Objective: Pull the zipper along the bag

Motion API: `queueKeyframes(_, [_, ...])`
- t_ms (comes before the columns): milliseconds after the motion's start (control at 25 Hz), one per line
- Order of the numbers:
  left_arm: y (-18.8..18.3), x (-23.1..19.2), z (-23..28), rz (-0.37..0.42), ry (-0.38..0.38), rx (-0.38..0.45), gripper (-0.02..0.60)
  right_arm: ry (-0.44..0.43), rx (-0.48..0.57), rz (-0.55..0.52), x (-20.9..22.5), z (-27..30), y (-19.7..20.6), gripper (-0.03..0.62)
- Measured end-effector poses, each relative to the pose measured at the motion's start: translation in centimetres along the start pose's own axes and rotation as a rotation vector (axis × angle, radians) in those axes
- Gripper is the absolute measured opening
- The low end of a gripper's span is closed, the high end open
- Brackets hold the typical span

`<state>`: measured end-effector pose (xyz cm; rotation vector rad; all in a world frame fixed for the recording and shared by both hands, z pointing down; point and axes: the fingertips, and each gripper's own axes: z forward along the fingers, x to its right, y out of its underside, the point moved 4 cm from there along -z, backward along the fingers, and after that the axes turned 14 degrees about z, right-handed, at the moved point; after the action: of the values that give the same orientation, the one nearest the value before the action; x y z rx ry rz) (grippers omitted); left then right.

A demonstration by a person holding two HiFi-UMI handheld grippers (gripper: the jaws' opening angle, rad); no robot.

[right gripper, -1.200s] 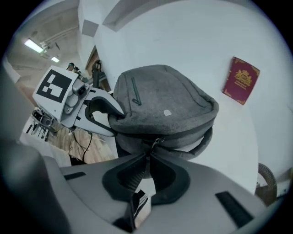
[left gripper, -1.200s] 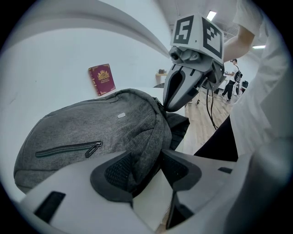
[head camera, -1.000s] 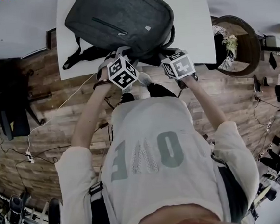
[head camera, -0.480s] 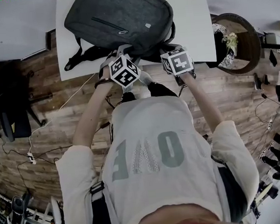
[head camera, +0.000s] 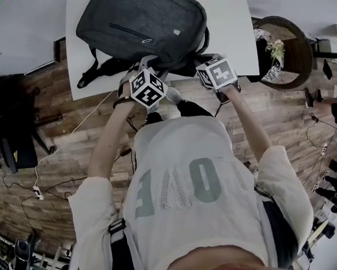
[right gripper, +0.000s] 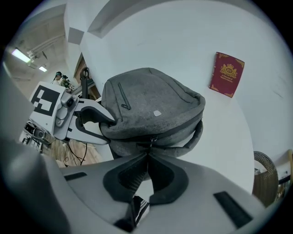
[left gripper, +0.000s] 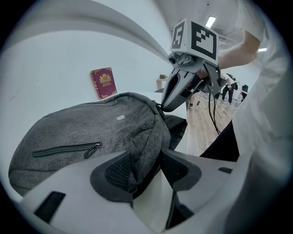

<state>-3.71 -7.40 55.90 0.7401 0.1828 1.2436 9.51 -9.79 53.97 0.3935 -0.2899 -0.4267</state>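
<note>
left jaws pinning the backpack, right jaws nipping its zipper pull
the grey backpack (head camera: 145,21) is lying flat on the white table (head camera: 231,18), with its near edge reaching toward the person. the left gripper (left gripper: 146,171) is clenching a fold of the bag's fabric at that edge, probably to stop the bag sliding when the zipper is drawn. the right gripper (right gripper: 147,157) is pressing its jaws together on the zipper pull (right gripper: 151,140) at the side seam (the tab is thin, so the jaws are nearly meeting), and it is pointing steeply down, seemingly so the pull can run along the seam.
</note>
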Motion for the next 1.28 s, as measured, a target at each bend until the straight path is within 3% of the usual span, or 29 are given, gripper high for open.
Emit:
queueKeyframes(200, [0.1, 0.1, 0.0, 0.003, -0.004, 0.020, 0.215, -0.018, -0.085, -0.112, -0.9, 0.0, 0.4, 0.032])
queueKeyframes(440, [0.2, 0.1, 0.0, 0.006, 0.004, 0.049, 0.215, -0.201, -0.165, -0.105, -3.5, 0.6, 0.9, 0.034])
queueKeyframes(560, [0.2, 0.1, 0.0, 0.007, 0.000, 0.059, 0.215, -0.251, -0.200, -0.156, -5.9, 1.8, 1.5, 0.034])
queueKeyframes(680, [0.2, 0.2, -0.1, 0.013, 0.001, 0.079, 0.215, -0.269, -0.222, -0.189, -7.7, 3.1, 1.9, 0.034])
queueKeyframes(800, [0.2, 0.1, -0.6, 0.041, 0.028, 0.103, 0.215, -0.233, -0.215, -0.204, -7.9, 3.6, 1.9, 0.032])
queueKeyframes(920, [0.9, -0.4, -2.3, 0.155, 0.037, 0.069, 0.216, -0.217, -0.203, -0.209, -7.5, 3.5, 2.0, 0.031])
queueKeyframes(1080, [3.4, -3.5, -5.5, 0.337, 0.021, -0.037, 0.216, -0.204, -0.185, -0.234, -7.2, 3.3, 2.0, 0.031])
queueKeyframes(1200, [6.2, -6.5, -7.8, 0.526, -0.013, -0.168, 0.215, -0.207, -0.175, -0.232, -7.2, 3.4, 2.2, 0.031])
queueKeyframes(1280, [8.4, -8.4, -8.6, 0.627, 0.010, -0.274, 0.216, -0.187, -0.166, -0.258, -7.1, 3.3, 2.1, 0.031])
